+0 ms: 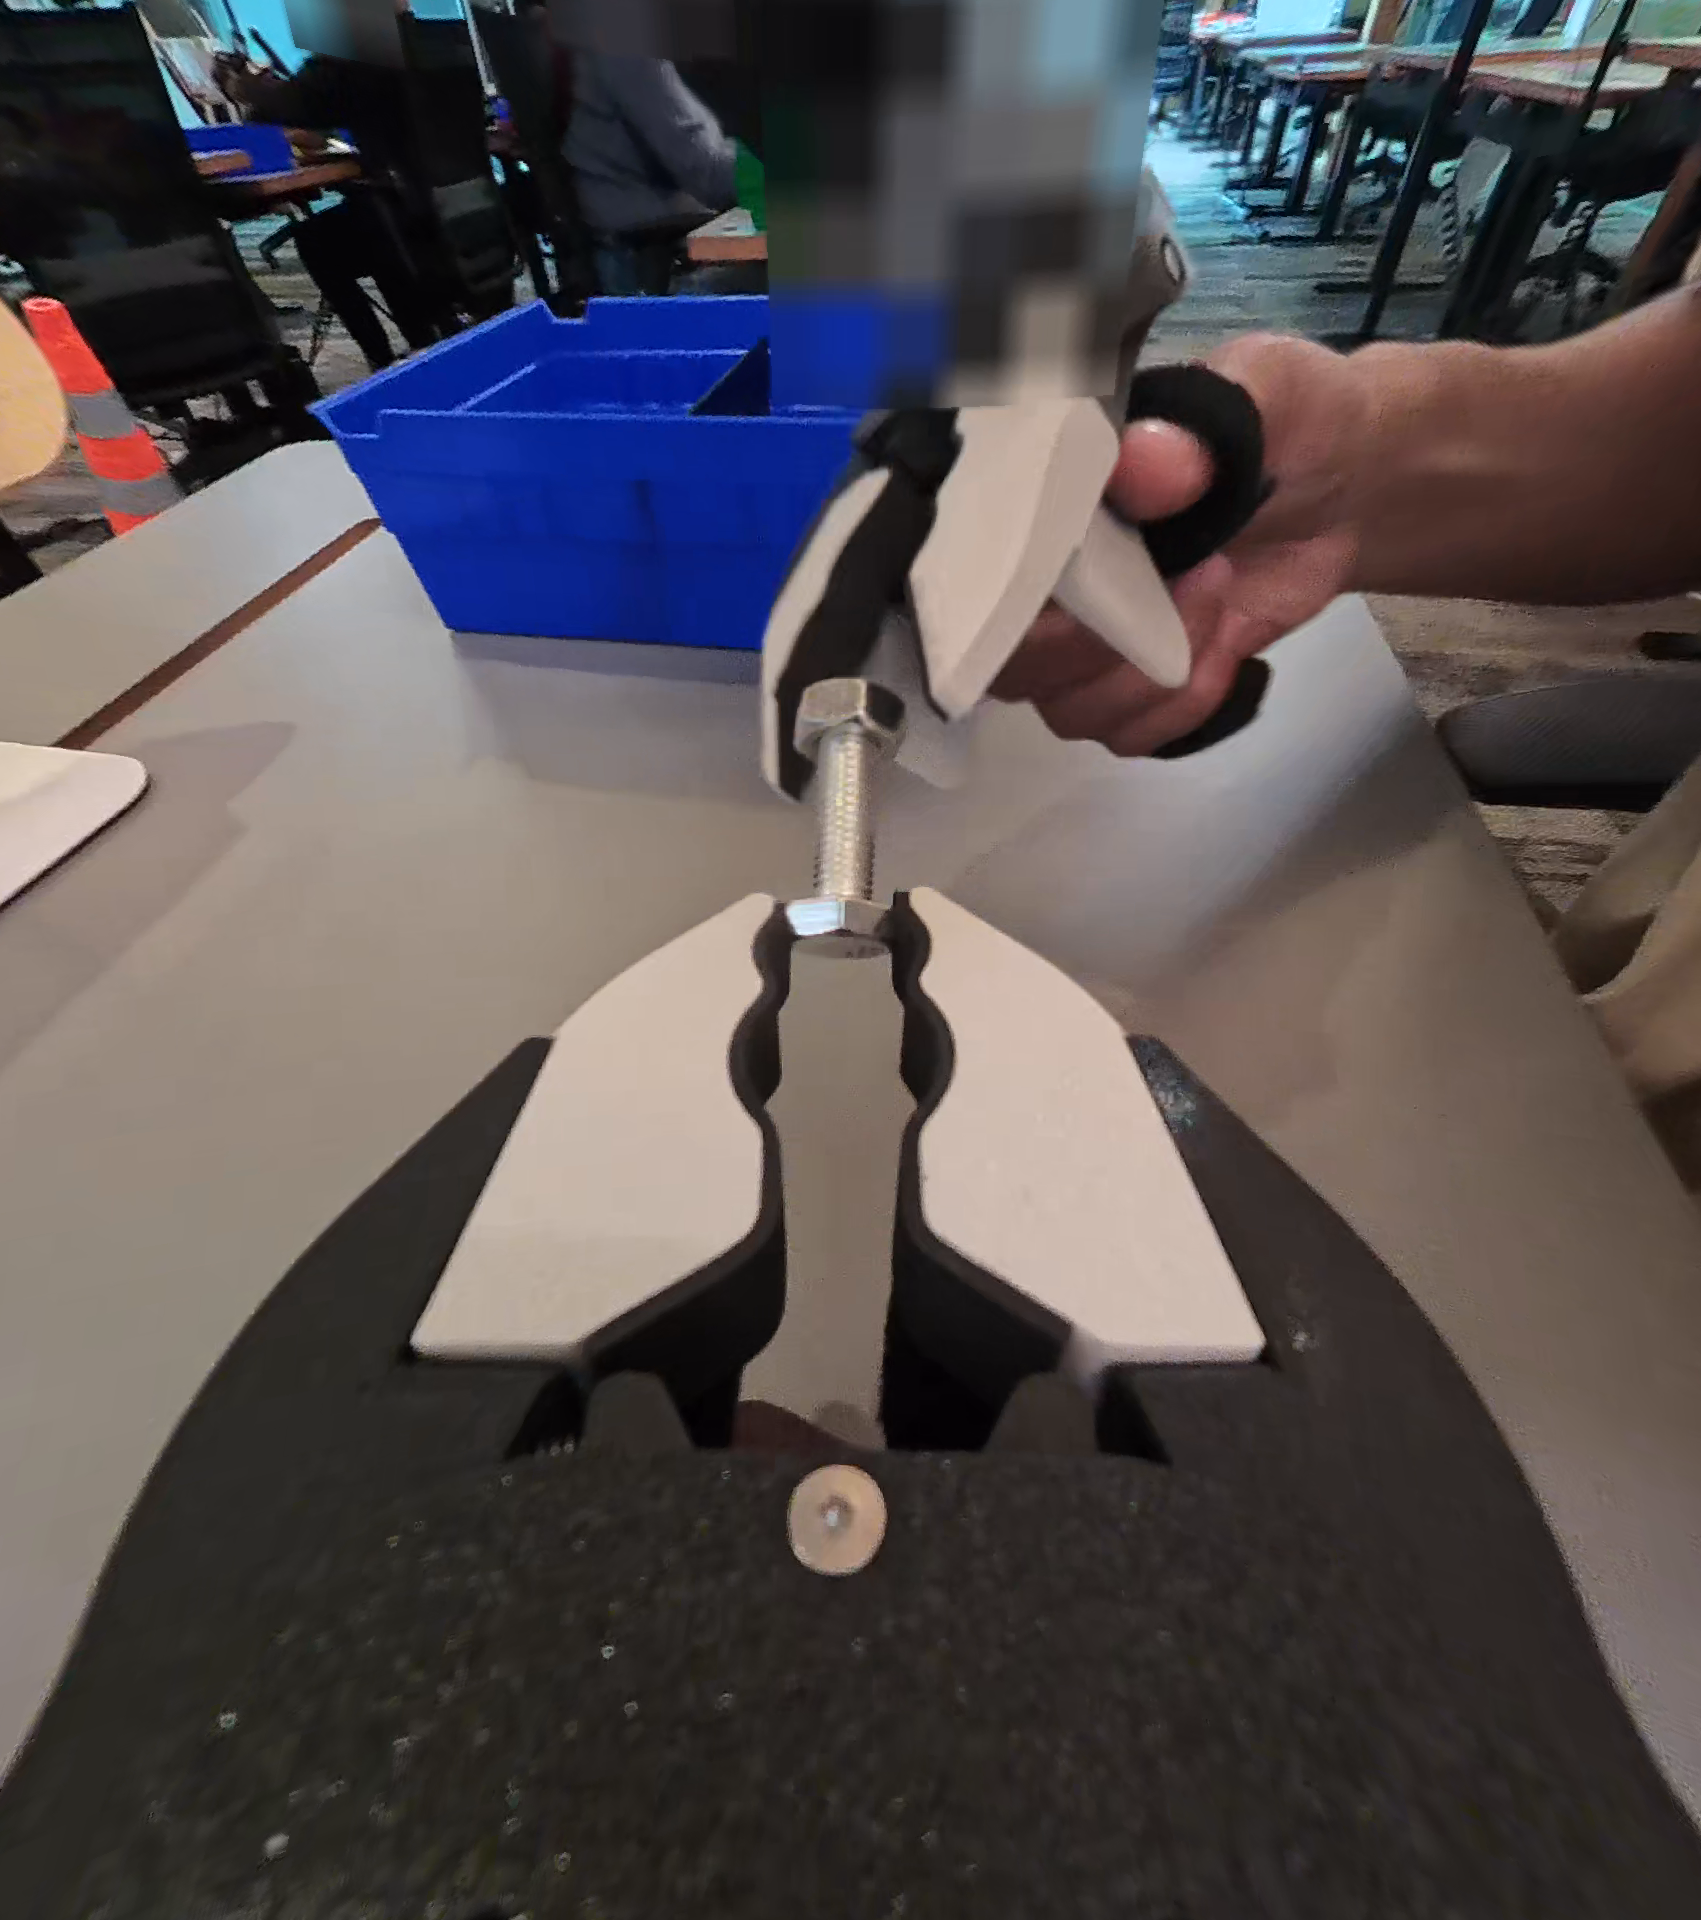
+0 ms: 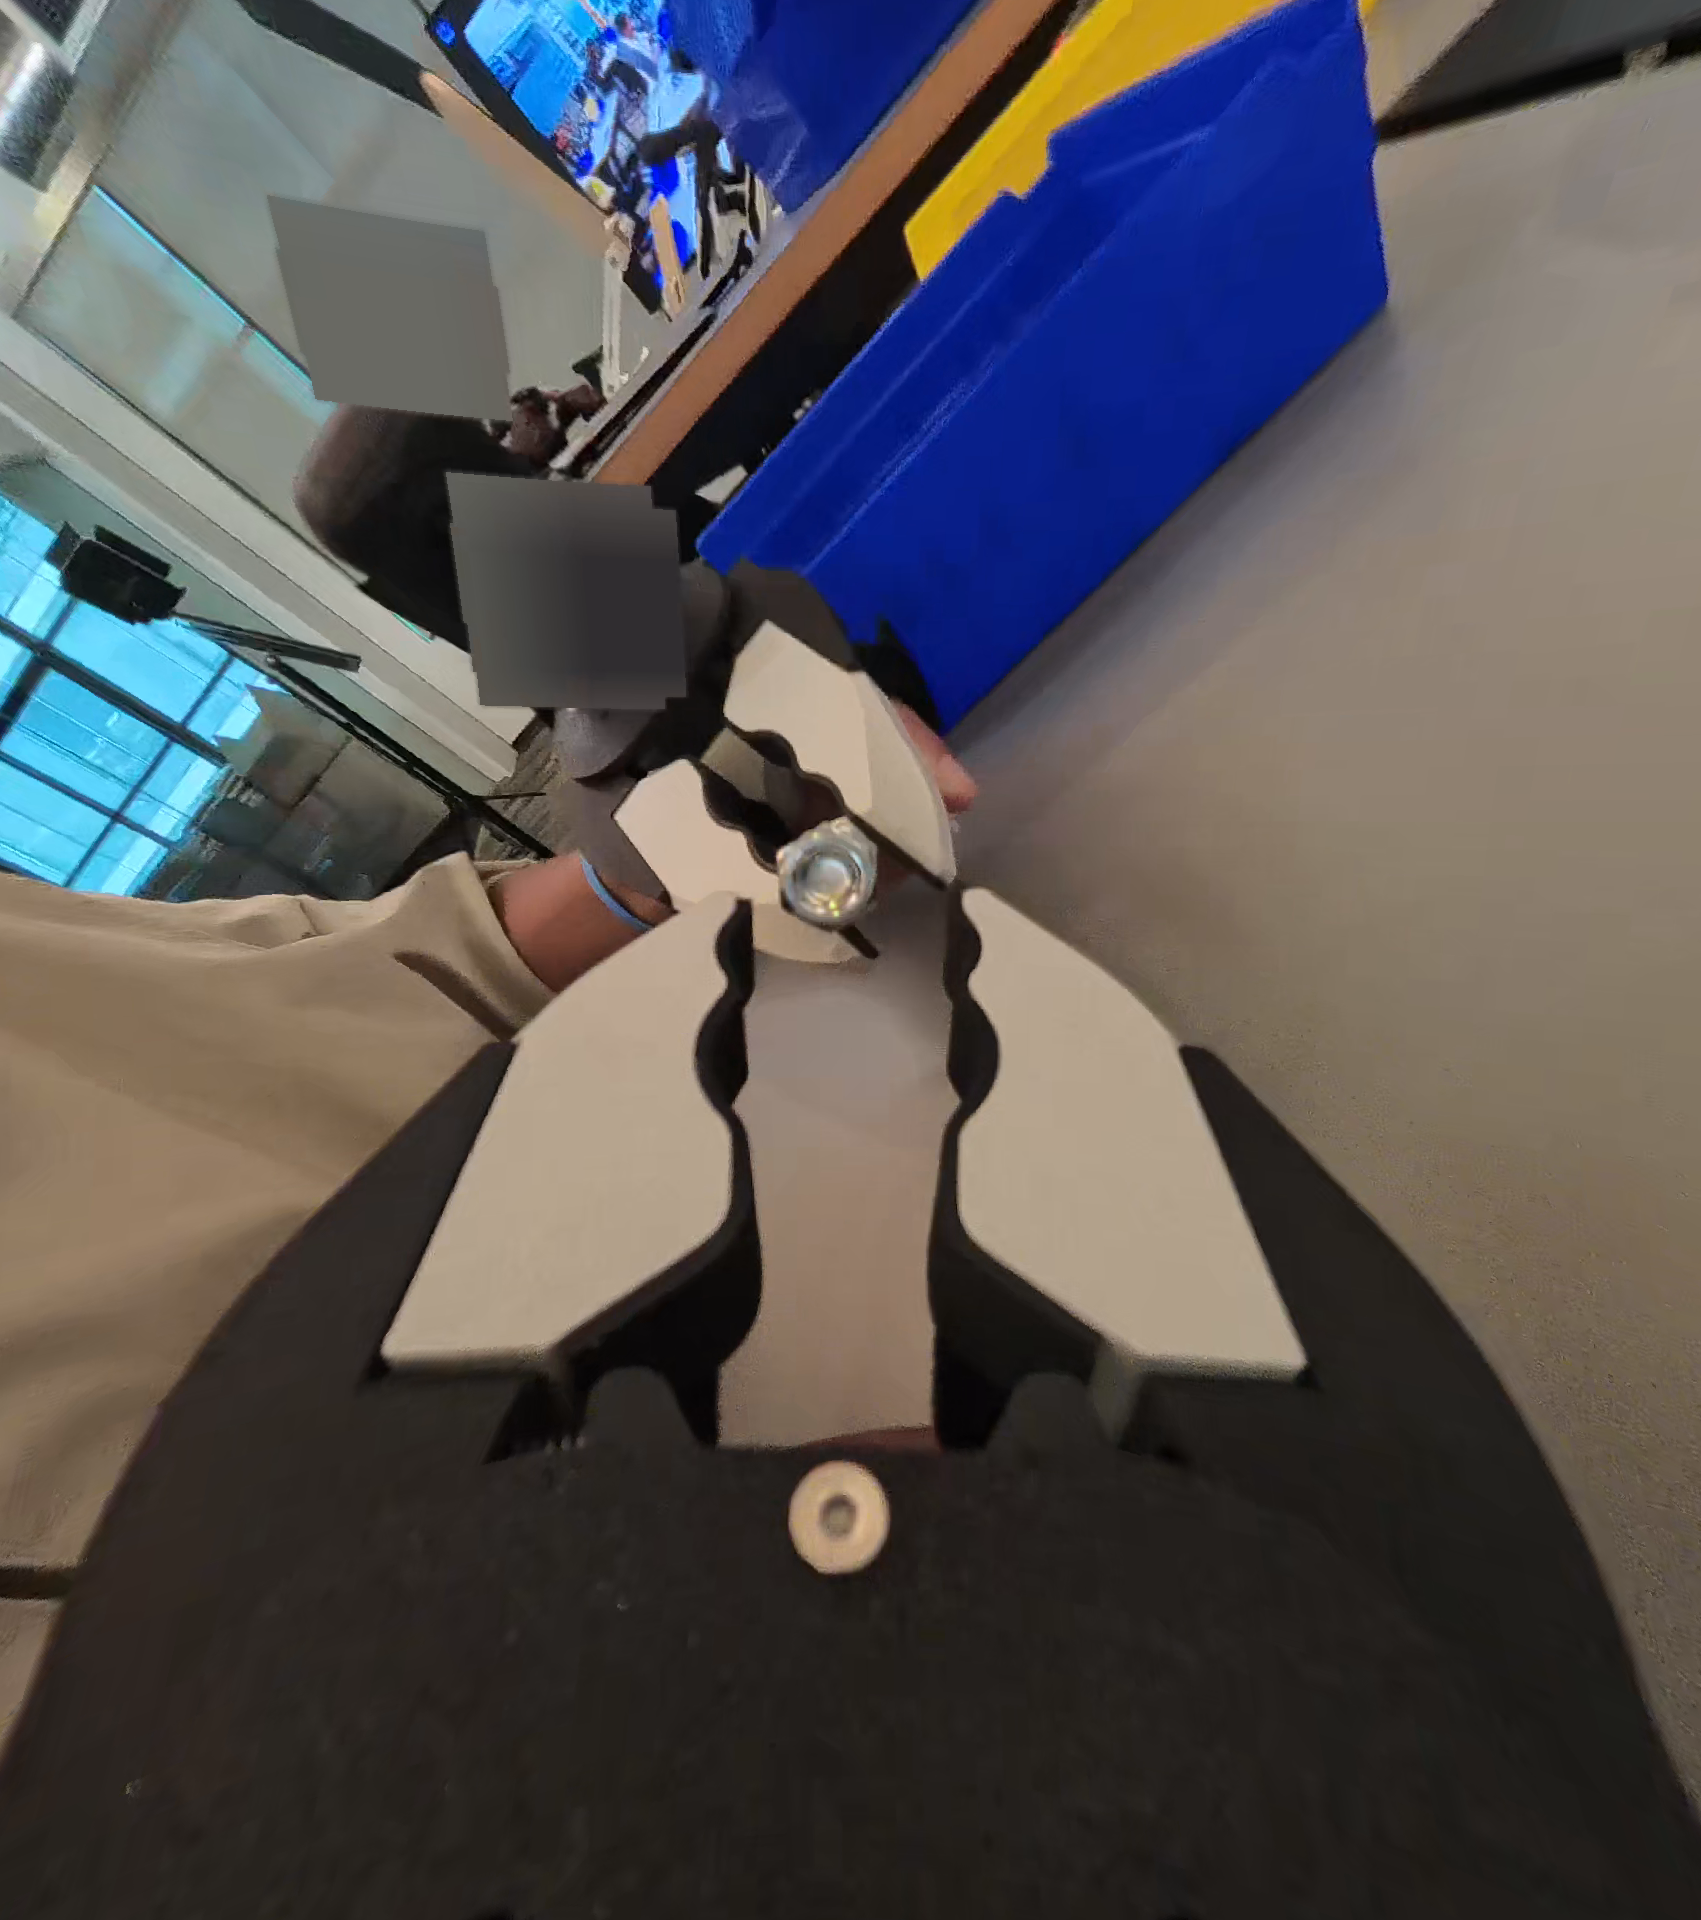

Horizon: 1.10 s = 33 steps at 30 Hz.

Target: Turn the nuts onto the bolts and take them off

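Right now my left gripper [image 1: 841, 930] is clenched on the hex head of the bolt [image 1: 841, 821], holding it off the table [image 1: 306, 935] with the threaded shaft pointing away from me. The nut [image 1: 848, 717] sits at the far end of the thread, with only the tip of the shaft showing through it in the right wrist view.

My right gripper [image 2: 851, 909] has its jaws spread wider than the nut, with the tips on either side of it and, as far as I can see, not pinching it. I read this as a regrip between turns. With the nut that close to the end, it is either just started or nearly off, and I cannot tell which.

Next I need to close the right jaws squarely on two flats of the nut, then twist my wrist around the bolt's axis while the left gripper holds firm. The blue bin [image 1: 565, 540] stands behind on the table, well apart from the work.
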Motion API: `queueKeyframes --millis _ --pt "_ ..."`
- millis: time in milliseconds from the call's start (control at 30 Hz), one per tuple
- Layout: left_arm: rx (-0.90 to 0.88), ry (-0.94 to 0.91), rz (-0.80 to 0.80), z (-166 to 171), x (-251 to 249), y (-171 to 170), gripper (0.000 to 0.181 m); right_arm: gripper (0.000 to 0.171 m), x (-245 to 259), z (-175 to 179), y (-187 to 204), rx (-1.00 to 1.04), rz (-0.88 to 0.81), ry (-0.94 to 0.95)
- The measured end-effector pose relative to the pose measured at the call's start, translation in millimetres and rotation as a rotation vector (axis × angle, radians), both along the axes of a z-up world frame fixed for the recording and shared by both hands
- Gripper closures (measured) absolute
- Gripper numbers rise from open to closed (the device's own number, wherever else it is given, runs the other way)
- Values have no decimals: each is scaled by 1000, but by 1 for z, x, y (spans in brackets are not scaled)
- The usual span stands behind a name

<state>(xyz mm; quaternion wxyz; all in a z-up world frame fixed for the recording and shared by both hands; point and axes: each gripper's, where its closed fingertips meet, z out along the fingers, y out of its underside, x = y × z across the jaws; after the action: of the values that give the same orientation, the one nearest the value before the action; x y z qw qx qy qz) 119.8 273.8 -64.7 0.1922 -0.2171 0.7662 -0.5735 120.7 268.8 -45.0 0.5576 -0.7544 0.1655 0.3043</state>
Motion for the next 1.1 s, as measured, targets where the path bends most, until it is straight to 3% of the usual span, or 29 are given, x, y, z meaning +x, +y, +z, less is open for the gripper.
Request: queueKeyframes --millis 100,267,467,600,667,733,867,1000,1100 --pt "16 8 -10 -4 -1 -3 163 154 -9 -7 3 -27 17 -35" --pt "-79 82 -94 4 -11 -6 163 154 -16 1 2 -11 138 -339" --pt "-210 220 -282 10 -36 -21 163 154 -30 2 -13 -13 456 -856" --pt "-250 277 -348 9 -45 -29 163 154 -33 2 -18 19 595 -1043" --pt "-261 262 -319 11 -39 -25 163 154 -29 4 -14 5 553 -983" --pt "-242 221 -261 12 -31 -19 163 136 -26 7 -10 11 481 -858" --pt "-161 112 -96 8 -9 -6 163 121 -10 9 -1 19 213 -485" --pt "34 -49 82 -3 11 7 163 124 12 -3 1 -24 -95 -8" --pt "129 -103 111 -11 13 6 163 125 9 -10 3 -42 -135 157"
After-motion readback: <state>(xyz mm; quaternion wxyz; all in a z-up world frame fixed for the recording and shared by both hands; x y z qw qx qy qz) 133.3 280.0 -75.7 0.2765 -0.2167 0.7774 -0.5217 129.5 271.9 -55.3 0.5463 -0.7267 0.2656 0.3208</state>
